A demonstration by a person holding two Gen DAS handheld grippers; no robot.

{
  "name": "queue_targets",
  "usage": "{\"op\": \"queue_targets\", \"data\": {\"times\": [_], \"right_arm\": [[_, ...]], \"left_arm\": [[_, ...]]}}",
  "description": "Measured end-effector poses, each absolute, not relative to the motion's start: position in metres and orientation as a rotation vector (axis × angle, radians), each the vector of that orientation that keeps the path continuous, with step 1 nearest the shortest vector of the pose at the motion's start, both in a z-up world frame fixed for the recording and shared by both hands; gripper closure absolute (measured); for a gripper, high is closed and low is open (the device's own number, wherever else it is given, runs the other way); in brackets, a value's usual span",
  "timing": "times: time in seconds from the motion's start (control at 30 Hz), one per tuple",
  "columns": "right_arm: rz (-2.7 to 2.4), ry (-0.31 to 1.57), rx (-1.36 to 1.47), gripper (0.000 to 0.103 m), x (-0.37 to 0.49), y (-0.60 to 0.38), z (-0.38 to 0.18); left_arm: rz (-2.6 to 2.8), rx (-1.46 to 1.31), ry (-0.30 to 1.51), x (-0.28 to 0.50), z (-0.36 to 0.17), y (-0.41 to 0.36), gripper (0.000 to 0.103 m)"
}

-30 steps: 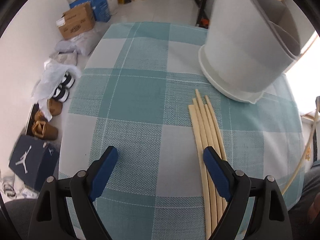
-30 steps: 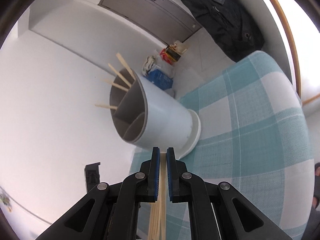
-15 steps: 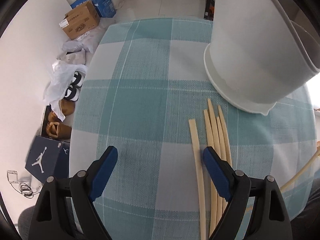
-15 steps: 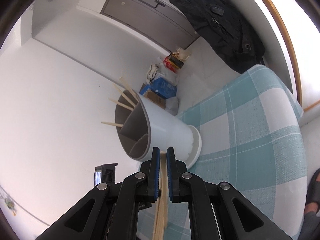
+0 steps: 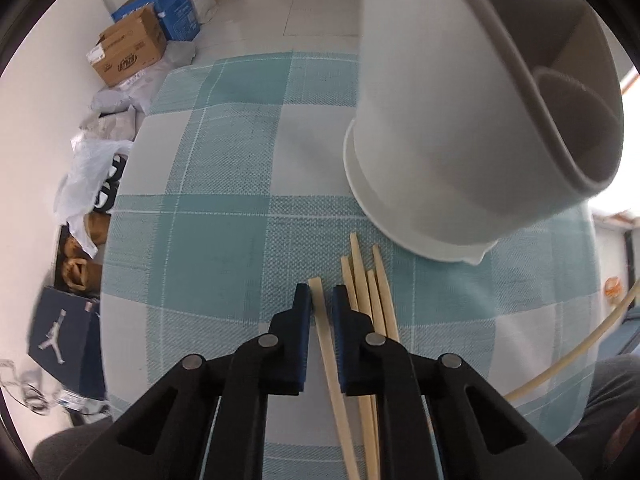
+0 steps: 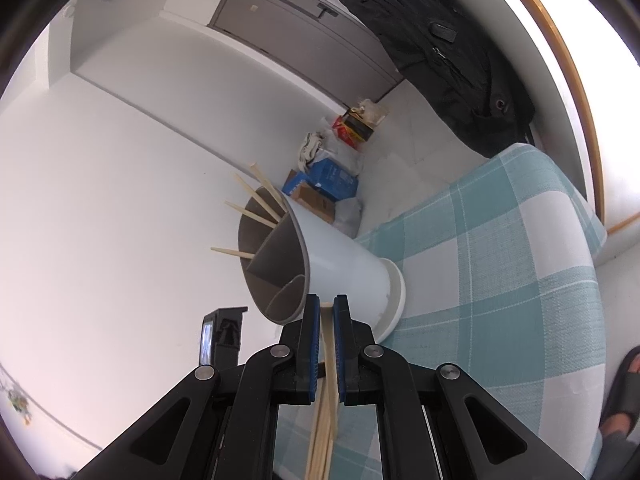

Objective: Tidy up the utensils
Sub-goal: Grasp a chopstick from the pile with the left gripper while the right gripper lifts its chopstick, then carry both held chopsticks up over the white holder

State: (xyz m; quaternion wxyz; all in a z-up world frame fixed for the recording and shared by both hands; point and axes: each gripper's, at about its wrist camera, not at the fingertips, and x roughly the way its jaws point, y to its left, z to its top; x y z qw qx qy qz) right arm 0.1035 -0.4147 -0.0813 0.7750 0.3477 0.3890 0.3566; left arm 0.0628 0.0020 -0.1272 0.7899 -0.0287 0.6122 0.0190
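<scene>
Bamboo chopstick [image 5: 320,312], lying near the checked tablecloth's [image 5: 224,240] front edge beside four others, sits between the just-closed left gripper [image 5: 319,300], while the right gripper [image 6: 326,312] pinches another chopstick [image 6: 329,344]; next, lift it into the grey holder [image 5: 448,128].

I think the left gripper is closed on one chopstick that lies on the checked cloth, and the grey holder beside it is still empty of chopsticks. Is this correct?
Not quite. The grey holder is not empty: the right wrist view shows several chopsticks standing in its back compartment. The rest holds: the left gripper has just closed on one chopstick lying on the checked cloth.
</scene>
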Motion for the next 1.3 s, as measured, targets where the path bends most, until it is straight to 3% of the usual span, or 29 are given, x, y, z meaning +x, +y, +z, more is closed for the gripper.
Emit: {"op": "queue_targets", "data": {"times": [0.23, 0.67, 1.3], "right_arm": [[0.758, 0.848, 0.736, 0.097, 0.103, -0.416, -0.084], [0.789, 0.749, 0.651, 0.097, 0.079, -0.409, -0.067], [0.746, 0.572, 0.468, 0.097, 0.024, -0.374, -0.012]], "left_arm": [[0.047, -0.126, 1.246, 0.055, -0.12, 0.006, 0.101], [0.0, -0.139, 0.949, 0.013, -0.038, 0.003, 0.101], [-0.132, -0.165, 0.832, -0.013, -0.006, 0.021, 0.101]]}}
